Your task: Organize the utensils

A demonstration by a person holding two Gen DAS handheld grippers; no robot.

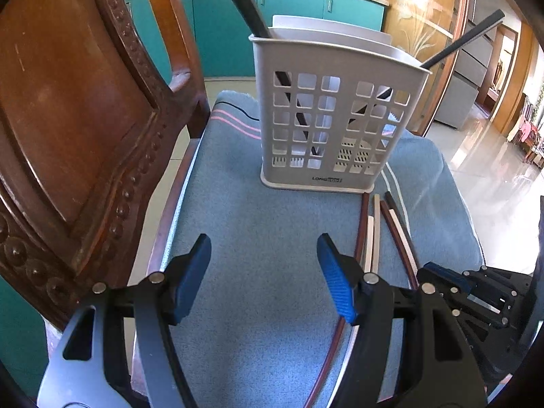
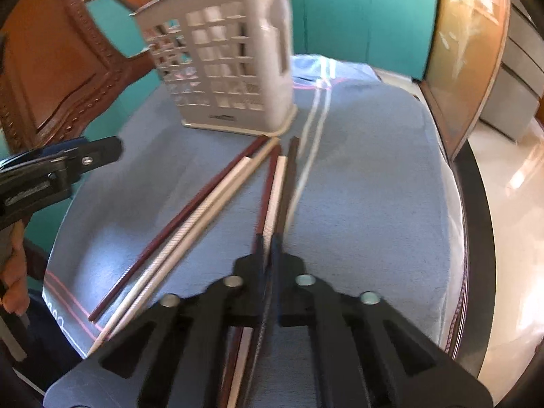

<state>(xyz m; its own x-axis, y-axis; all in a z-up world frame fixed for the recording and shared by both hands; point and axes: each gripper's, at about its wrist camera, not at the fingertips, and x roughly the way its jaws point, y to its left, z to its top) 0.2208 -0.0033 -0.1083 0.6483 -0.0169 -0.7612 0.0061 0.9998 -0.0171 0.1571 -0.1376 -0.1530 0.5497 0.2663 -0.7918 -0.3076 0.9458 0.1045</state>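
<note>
grey plastic, pierced with square holes, makes up the utensil holder [image 1: 335, 115] that we see standing upright on the blue towel [image 1: 258, 238] at the far end of the table, two black utensils [image 1: 243, 0] leaning out of its top. six chopsticks [image 2: 217, 200], dark red, cream and near-black, lie loose on the towel just in front of the holder's right corner. our left gripper [image 1: 264, 272] hovers over bare towel with its blue pads spread and nothing between them. our right gripper [image 2: 268, 251] sits above the chopsticks with its jaws pressed together; whether it pinches one we cannot tell
</note>
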